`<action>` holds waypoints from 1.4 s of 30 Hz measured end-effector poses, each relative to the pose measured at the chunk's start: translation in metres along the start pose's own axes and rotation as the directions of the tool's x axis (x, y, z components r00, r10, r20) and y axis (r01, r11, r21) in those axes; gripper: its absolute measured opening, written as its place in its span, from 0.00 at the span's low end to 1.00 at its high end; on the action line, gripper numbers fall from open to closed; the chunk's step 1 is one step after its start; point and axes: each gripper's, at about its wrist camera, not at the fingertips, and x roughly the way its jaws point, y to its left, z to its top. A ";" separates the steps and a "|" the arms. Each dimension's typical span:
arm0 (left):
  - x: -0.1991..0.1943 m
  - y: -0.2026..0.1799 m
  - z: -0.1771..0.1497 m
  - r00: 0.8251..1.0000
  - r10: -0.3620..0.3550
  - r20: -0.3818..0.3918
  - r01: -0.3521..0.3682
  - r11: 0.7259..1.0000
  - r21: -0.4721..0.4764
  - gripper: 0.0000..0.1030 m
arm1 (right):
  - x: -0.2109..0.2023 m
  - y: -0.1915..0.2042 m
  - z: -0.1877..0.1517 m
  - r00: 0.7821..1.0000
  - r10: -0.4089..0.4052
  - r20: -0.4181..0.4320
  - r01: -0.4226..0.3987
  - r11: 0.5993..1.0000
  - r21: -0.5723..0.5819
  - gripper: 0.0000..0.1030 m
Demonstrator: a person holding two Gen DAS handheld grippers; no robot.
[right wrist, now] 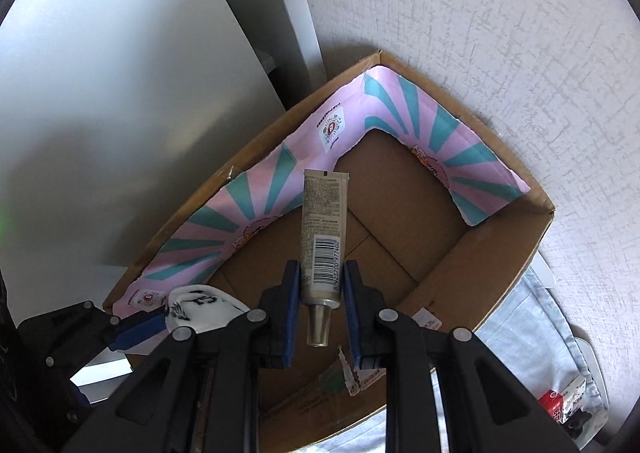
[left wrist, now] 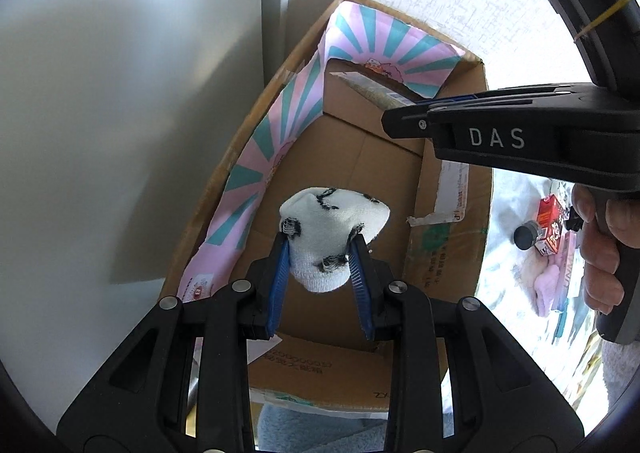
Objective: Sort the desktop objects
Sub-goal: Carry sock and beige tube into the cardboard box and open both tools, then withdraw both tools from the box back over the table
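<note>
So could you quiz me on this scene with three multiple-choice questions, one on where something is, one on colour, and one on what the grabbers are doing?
1. Where is the left gripper with its sock?
A. Above the open cardboard box
B. Above a sink
C. Inside a drawer

2. What colours are the stripes on the paper lining along the box's inner walls?
A. Red and yellow
B. Pink and teal
C. Black and white

3. What is the right gripper doing?
A. Hanging open and empty
B. Pinching the box wall
C. Shut on a tube

Answers:
1 A: box floor and walls show right behind the sock.
2 B: pink and teal rays run along the lining.
3 C: the blue pads press the tube's sides just above its cap.
</note>
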 end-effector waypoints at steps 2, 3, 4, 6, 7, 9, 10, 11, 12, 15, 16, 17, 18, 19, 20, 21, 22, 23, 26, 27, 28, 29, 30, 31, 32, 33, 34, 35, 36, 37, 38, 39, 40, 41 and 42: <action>0.000 -0.001 0.001 1.000 0.002 -0.002 -0.002 1.000 0.004 0.26 | 0.002 -0.001 0.001 1.000 0.000 -0.002 0.000 1.000 0.001 0.19; 0.000 -0.001 0.001 1.000 0.003 -0.003 -0.003 1.000 0.008 0.31 | 0.003 -0.002 0.002 1.000 0.002 -0.004 -0.002 1.000 0.002 0.19; -0.001 -0.002 0.002 1.000 0.003 -0.001 -0.003 1.000 0.012 0.35 | 0.004 -0.003 0.002 1.000 0.002 -0.007 -0.002 1.000 0.002 0.19; -0.001 -0.002 0.005 1.000 -0.003 -0.012 0.003 1.000 0.007 0.71 | 0.005 -0.004 0.004 1.000 -0.021 -0.013 0.021 1.000 -0.002 0.20; 0.000 -0.002 0.006 1.000 -0.008 -0.025 0.008 1.000 -0.008 0.82 | 0.007 -0.005 0.005 0.999 -0.038 -0.014 0.038 0.999 -0.005 0.31; 0.001 0.001 0.007 0.998 -0.041 -0.040 0.039 0.998 -0.038 0.96 | 0.008 -0.007 0.005 0.998 -0.053 -0.016 0.053 0.999 0.009 0.71; 0.001 0.003 0.008 0.997 -0.062 -0.046 0.059 0.997 -0.058 0.97 | 0.010 -0.009 0.005 0.999 -0.039 -0.023 0.039 0.999 0.018 0.95; 0.002 0.004 0.008 0.996 -0.066 -0.055 0.062 0.996 -0.070 1.00 | 0.011 -0.010 0.005 0.999 -0.031 -0.033 0.032 0.999 0.021 0.99; 0.002 0.004 0.008 0.996 -0.062 -0.061 0.058 0.996 -0.073 1.00 | 0.011 -0.011 0.005 0.999 -0.035 -0.038 0.036 0.999 0.021 0.99; -0.001 0.002 0.006 0.998 -0.030 -0.047 0.028 0.999 -0.045 1.00 | 0.012 -0.009 0.004 0.998 -0.050 -0.029 0.050 0.999 -0.001 0.99; -0.002 0.001 0.006 0.999 -0.023 -0.045 0.022 0.999 -0.038 1.00 | 0.012 -0.009 0.004 0.998 -0.053 -0.027 0.053 0.999 -0.005 0.99; -0.003 0.000 0.005 0.999 -0.021 -0.044 0.020 0.999 -0.035 1.00 | 0.012 -0.007 0.003 0.998 -0.054 -0.024 0.053 0.999 -0.007 0.99; -0.005 -0.001 0.005 0.999 -0.023 -0.039 0.022 0.999 -0.033 1.00 | 0.011 -0.007 0.002 0.998 -0.052 -0.020 0.052 0.999 -0.008 0.99; -0.007 -0.002 0.005 0.999 -0.027 -0.032 0.027 0.999 -0.030 1.00 | 0.006 -0.003 -0.003 0.999 -0.050 -0.017 0.050 0.999 -0.008 0.99; -0.008 -0.002 0.005 0.999 -0.028 -0.026 0.027 0.999 -0.026 1.00 | 0.005 -0.004 -0.004 0.999 -0.050 -0.015 0.050 0.999 -0.009 0.99; -0.008 -0.003 0.006 1.000 -0.023 -0.021 0.023 1.000 -0.022 1.00 | 0.006 -0.003 -0.004 0.999 -0.050 -0.012 0.050 0.999 -0.010 0.99; -0.009 -0.004 0.006 1.000 -0.012 -0.017 0.012 1.000 -0.015 1.00 | 0.005 -0.002 -0.004 0.999 -0.050 -0.010 0.050 0.999 -0.008 0.99; -0.010 -0.005 0.006 1.000 -0.003 -0.013 0.003 1.000 -0.008 1.00 | 0.005 -0.002 -0.004 0.999 -0.053 -0.008 0.052 0.999 -0.013 0.99; -0.012 -0.005 0.006 1.000 0.003 -0.007 -0.003 1.000 0.001 1.00 | 0.007 0.001 0.001 0.999 -0.053 0.001 0.053 0.998 -0.017 0.99; -0.013 -0.005 0.006 1.000 0.000 -0.006 0.000 1.000 0.002 1.00 | 0.006 0.001 0.001 0.999 -0.051 0.004 0.051 0.998 -0.021 0.99; -0.014 -0.004 0.005 1.000 -0.002 -0.006 0.002 1.000 0.003 1.00 | 0.004 0.001 0.003 0.999 -0.050 0.006 0.050 0.999 -0.022 0.99; -0.016 -0.004 0.005 1.000 -0.004 -0.005 0.004 1.000 0.004 1.00 | 0.003 0.001 0.003 0.999 -0.050 0.007 0.050 0.998 -0.024 0.99; -0.016 -0.005 0.005 1.000 -0.004 -0.004 0.004 1.000 0.005 1.00 | -0.002 0.003 0.001 0.999 -0.052 0.010 0.052 0.998 -0.025 0.99; -0.017 -0.005 0.005 1.000 -0.005 -0.003 0.005 1.000 0.008 1.00 | -0.004 0.003 0.000 0.998 -0.058 0.015 0.059 0.998 -0.027 0.99; -0.017 -0.006 0.005 1.000 -0.008 -0.004 0.008 1.000 0.012 1.00 | -0.007 0.004 -0.001 0.998 -0.065 0.017 0.065 0.998 -0.027 0.99; -0.017 -0.007 0.005 1.000 -0.012 -0.006 0.012 1.000 0.017 1.00 | -0.009 0.003 -0.001 0.997 -0.068 0.020 0.069 0.997 -0.024 0.99; -0.017 -0.008 0.005 1.000 -0.019 -0.003 0.019 1.000 0.022 1.00 | -0.011 0.001 -0.002 0.997 -0.067 0.021 0.068 0.998 -0.016 0.99; -0.018 -0.009 0.005 1.000 -0.027 0.002 0.026 0.999 0.025 1.00 | -0.012 0.000 -0.004 0.998 -0.065 0.022 0.065 0.998 -0.008 0.99; -0.019 -0.010 0.004 0.999 -0.038 0.009 0.037 0.999 0.027 1.00 | -0.017 -0.002 -0.005 0.998 -0.059 0.022 0.059 0.998 0.003 0.99; -0.020 -0.011 0.004 0.999 -0.049 0.018 0.048 0.998 0.028 1.00 | -0.018 -0.003 -0.006 0.998 -0.060 0.024 0.060 0.998 0.011 0.99; -0.023 -0.011 0.004 0.998 -0.056 0.030 0.055 0.998 0.029 1.00 | -0.019 -0.005 -0.007 0.998 -0.062 0.023 0.062 0.998 0.016 0.99; -0.025 -0.012 0.003 0.997 -0.061 0.044 0.059 0.998 0.034 1.00 | -0.021 -0.006 -0.008 0.997 -0.067 0.027 0.067 0.998 0.023 0.99; -0.028 -0.015 0.002 0.996 -0.062 0.060 0.059 0.997 0.045 1.00 | -0.022 -0.008 -0.009 0.997 -0.066 0.030 0.065 0.997 0.028 0.99; -0.030 -0.017 0.002 0.996 -0.060 0.068 0.056 0.997 0.056 1.00 | -0.024 -0.009 -0.011 0.997 -0.064 0.032 0.063 0.997 0.032 0.99; -0.031 -0.019 0.003 0.996 -0.054 0.069 0.050 0.996 0.068 1.00 | -0.028 -0.010 -0.012 0.997 -0.066 0.035 0.065 0.997 0.038 0.99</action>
